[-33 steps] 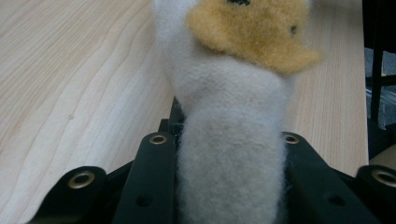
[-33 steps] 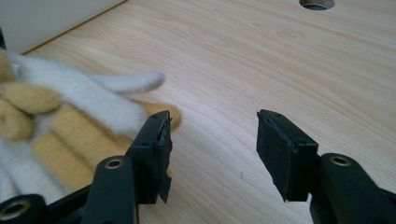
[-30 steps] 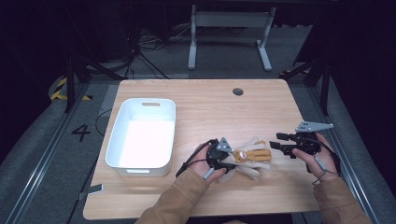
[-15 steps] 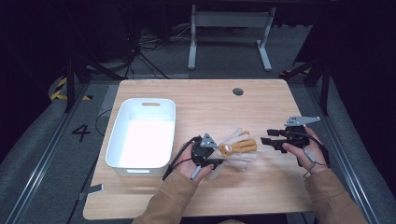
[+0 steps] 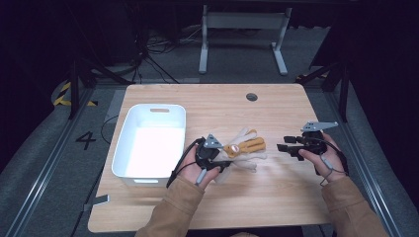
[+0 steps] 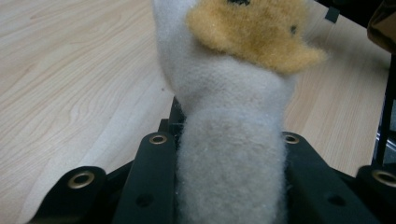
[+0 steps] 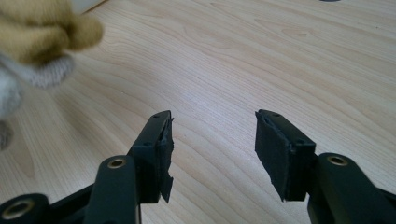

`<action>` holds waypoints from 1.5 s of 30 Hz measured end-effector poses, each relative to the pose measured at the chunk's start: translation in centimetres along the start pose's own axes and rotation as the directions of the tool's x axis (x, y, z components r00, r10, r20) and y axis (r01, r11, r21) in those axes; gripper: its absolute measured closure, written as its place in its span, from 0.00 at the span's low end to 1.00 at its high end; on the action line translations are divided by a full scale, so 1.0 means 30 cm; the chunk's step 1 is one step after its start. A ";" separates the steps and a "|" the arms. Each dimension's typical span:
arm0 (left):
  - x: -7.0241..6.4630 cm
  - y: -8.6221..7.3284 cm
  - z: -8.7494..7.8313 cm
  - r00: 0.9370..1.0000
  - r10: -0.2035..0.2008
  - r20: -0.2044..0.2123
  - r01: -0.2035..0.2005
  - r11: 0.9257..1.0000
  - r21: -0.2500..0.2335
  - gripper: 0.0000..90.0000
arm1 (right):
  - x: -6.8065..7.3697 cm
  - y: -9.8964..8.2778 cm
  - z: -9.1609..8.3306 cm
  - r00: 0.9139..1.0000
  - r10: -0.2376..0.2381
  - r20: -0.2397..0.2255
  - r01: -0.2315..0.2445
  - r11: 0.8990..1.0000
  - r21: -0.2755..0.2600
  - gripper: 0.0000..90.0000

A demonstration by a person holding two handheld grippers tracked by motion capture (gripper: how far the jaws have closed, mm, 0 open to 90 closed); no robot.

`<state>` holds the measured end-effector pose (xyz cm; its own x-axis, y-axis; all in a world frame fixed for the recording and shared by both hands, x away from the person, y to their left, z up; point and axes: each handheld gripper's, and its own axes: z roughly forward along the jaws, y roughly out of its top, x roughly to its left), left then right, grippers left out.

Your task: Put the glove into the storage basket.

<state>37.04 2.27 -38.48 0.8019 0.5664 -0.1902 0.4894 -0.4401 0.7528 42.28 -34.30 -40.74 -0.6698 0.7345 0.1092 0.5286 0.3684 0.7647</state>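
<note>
Left claw (image 6: pixel 231 154): jaws clamped on the cream limb of a plush toy (image 6: pixel 233 93); the fabric fills the gap between the two black jaws, and the toy's orange patch sits just beyond them. From the high view, my left claw (image 5: pixel 210 157) holds the plush toy (image 5: pixel 242 149) at its left end, near the middle of the table (image 5: pixel 276 202); I cannot tell whether the far end is touching the wood or clear of it.

Right claw (image 7: pixel 212 154): jaws wide, nothing between them, bare wood below. The toy's orange and grey edge is off at the upper left of the right gripper view, apart from the jaws. High view puts the right claw (image 5: pixel 296 146) level with the toy, near its right end but not touching.

White bin (image 5: pixel 150 170): to the left of my left hand, interior appears empty.

Judgement: grasp step done on the left; carry to the bin is the likely step in hand. Next move calls for lifting the toy high enough to clear the bin's near wall, travelling left, then releasing over the interior. Right claw probably idle, or a second pinch if the toy sags.
</note>
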 end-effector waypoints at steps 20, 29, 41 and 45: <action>0.091 0.044 -0.013 0.995 -0.078 -0.064 0.077 0.997 -0.012 0.80 | -0.020 -0.028 -0.013 1.000 0.021 0.014 -0.021 1.000 0.007 0.52; 0.112 0.063 -0.008 0.994 -0.076 -0.075 0.076 0.997 -0.008 0.80 | -0.027 -0.041 -0.030 0.999 0.026 0.031 -0.026 1.000 0.007 0.52; 0.143 0.083 -0.046 0.978 -0.163 -0.134 0.162 0.987 -0.015 0.80 | -0.035 -0.013 0.008 0.999 0.015 0.036 -0.016 0.999 0.028 0.52; 0.144 0.094 -0.063 0.965 -0.209 -0.155 0.210 0.978 -0.013 0.80 | -0.037 -0.005 0.022 0.999 -0.001 0.049 -0.001 0.999 0.039 0.52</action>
<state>41.24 4.78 -35.98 0.6184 0.7472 -0.2435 0.6426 -0.3024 0.7041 43.29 -34.80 -41.41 -0.6439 0.7612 0.0773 0.5494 0.3897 0.7391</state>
